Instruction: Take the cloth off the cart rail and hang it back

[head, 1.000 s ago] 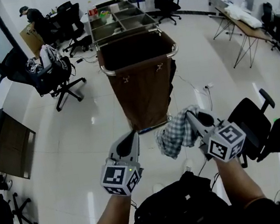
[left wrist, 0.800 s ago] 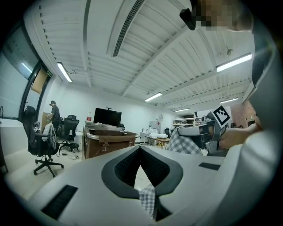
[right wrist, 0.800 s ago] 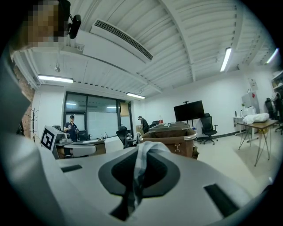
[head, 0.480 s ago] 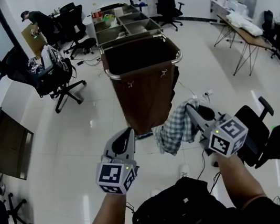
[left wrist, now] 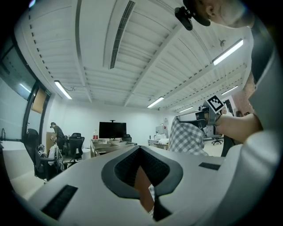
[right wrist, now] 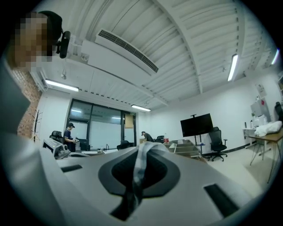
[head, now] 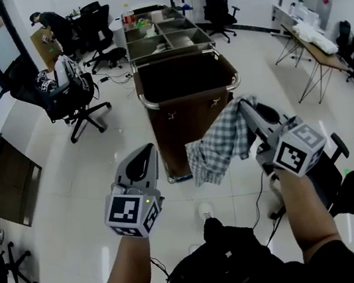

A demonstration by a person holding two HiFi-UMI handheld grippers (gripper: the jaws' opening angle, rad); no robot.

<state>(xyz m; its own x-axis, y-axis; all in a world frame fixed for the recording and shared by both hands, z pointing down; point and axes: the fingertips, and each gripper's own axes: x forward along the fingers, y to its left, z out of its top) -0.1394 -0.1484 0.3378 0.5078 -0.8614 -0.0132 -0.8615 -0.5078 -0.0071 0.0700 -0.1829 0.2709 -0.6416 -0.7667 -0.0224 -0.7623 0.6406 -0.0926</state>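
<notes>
Checked fabric, the cloth (head: 217,145) hangs limp from the right gripper (head: 245,104), whose jaws are clamped on its bunched top edge, near the cart rail (head: 187,99). Light and floppy, it probably drapes best when a second corner is pinched. The left gripper (head: 146,150) is closed on nothing.

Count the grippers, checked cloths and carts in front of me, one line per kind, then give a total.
Grippers: 2, left gripper and right gripper
Checked cloth: 1
Cart: 1
Total: 4
</notes>
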